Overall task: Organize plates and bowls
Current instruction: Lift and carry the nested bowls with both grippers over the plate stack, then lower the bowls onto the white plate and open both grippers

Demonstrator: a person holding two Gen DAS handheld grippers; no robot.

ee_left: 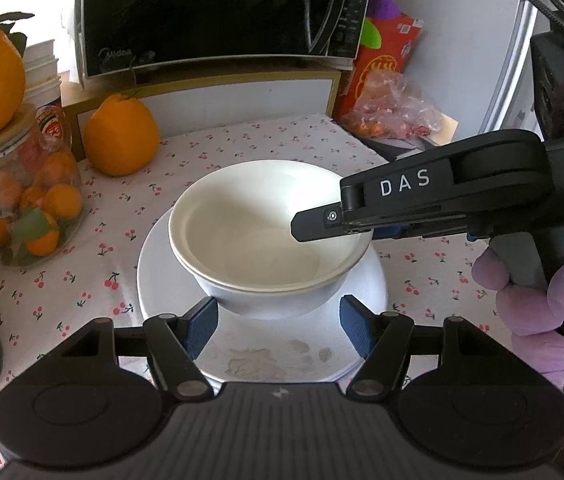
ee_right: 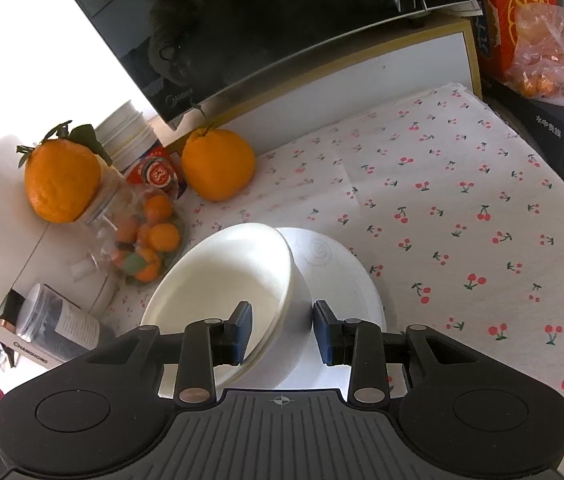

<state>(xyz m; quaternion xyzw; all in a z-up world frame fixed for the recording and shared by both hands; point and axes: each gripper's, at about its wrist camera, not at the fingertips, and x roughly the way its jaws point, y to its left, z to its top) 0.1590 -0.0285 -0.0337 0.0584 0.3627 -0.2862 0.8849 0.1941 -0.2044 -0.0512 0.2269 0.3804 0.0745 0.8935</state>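
Two bowls (left wrist view): white bowls (ee_left: 266,240) nested one inside the other, sitting toward the far side of a stack of white plates (ee_left: 170,280). Mouths face straight up. They're round, so there's no real long axis to speak of.
Plates: lying flat on the cherry-print tablecloth (ee_left: 82,280), with some smudgy marks on the near part of the top one.
Left gripper (ee_left: 278,328): fingers spread wide over the near part of the plates, one blue pad on each side of the bowls' base, and neither is squeezing anything.
Right gripper (ee_left: 313,232): comes in from the right of the plates, held by a purple-gloved hand (ee_left: 521,304). Its top finger lies across the bowls' right rim.
Other stuff: big orange (ee_left: 120,140) beyond the plates to the left, glass jar (ee_left: 30,208) of small fruit left of the plates, black microwave (ee_left: 202,12) well behind the plates.
Bowls (right wrist view): the same bowls (ee_right: 222,280) sit on the left part of the plates (ee_right: 341,280), mouths still up.
Right gripper up close (ee_right: 282,332): fingers fairly close together and straddling the rim, one pad inside the bowls and one outside the wall. Honestly can't tell if they're actually clamping.
Background: orange (ee_right: 218,164), jar (ee_right: 142,248) and microwave (ee_right: 262,20) all beyond the plates.
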